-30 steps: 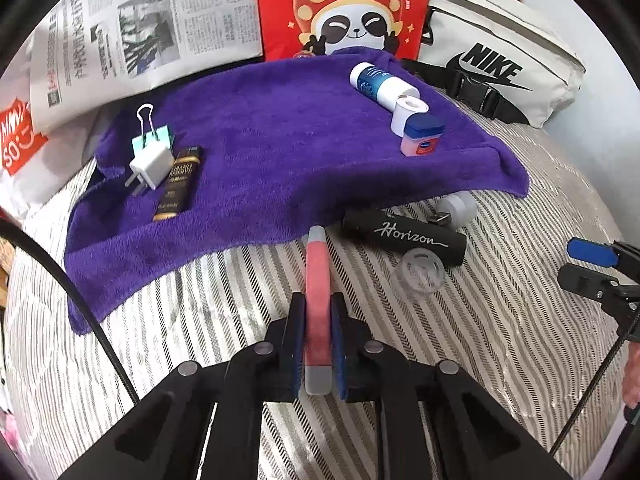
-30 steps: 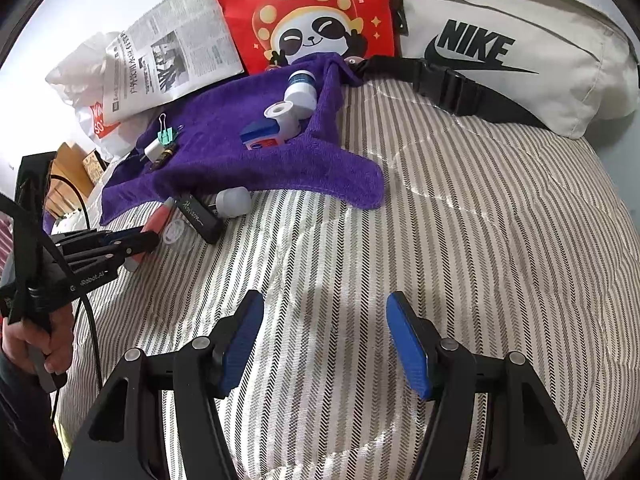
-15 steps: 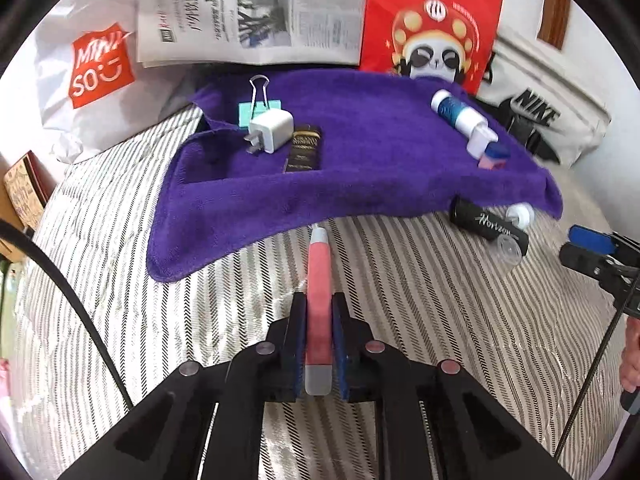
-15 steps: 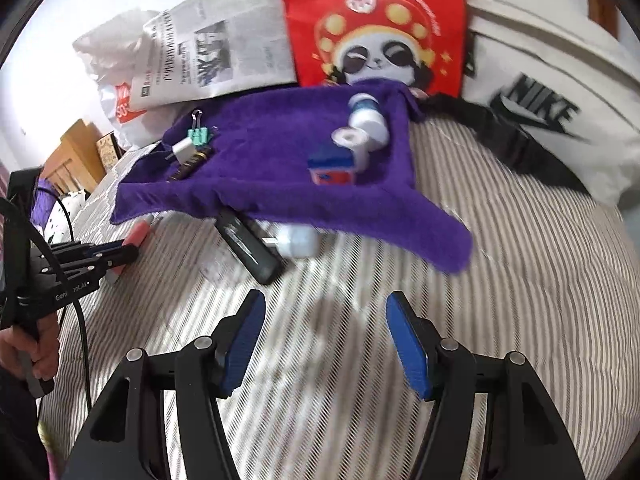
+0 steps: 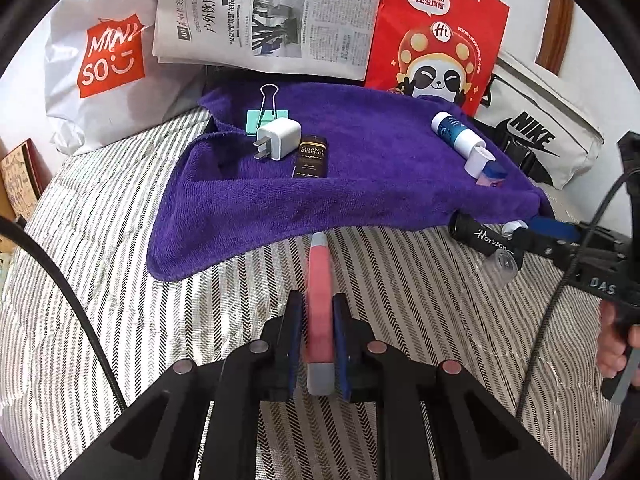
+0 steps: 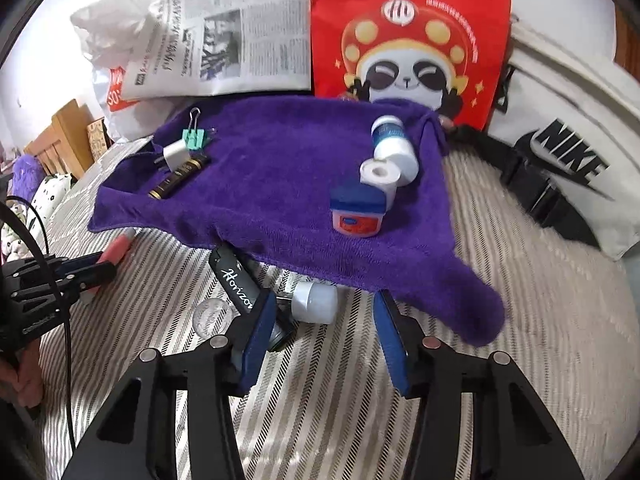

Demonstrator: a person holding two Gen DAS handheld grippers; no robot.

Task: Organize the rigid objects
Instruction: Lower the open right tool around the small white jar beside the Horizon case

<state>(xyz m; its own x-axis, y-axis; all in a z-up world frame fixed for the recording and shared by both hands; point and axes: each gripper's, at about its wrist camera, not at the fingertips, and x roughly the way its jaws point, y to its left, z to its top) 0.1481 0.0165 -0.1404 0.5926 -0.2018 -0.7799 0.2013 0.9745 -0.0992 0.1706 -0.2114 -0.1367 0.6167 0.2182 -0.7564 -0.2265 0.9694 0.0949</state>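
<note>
My left tool [image 5: 316,332] grips the pink tube [image 5: 319,280], which points straight at the purple towel [image 5: 360,184] ahead. My right tool [image 6: 324,332], jaws just narrowing, empty, faces the white cap [image 6: 314,302].

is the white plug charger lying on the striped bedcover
No, the white plug charger rests on the purple towel, between the mint binder clip and a dark box.
</note>
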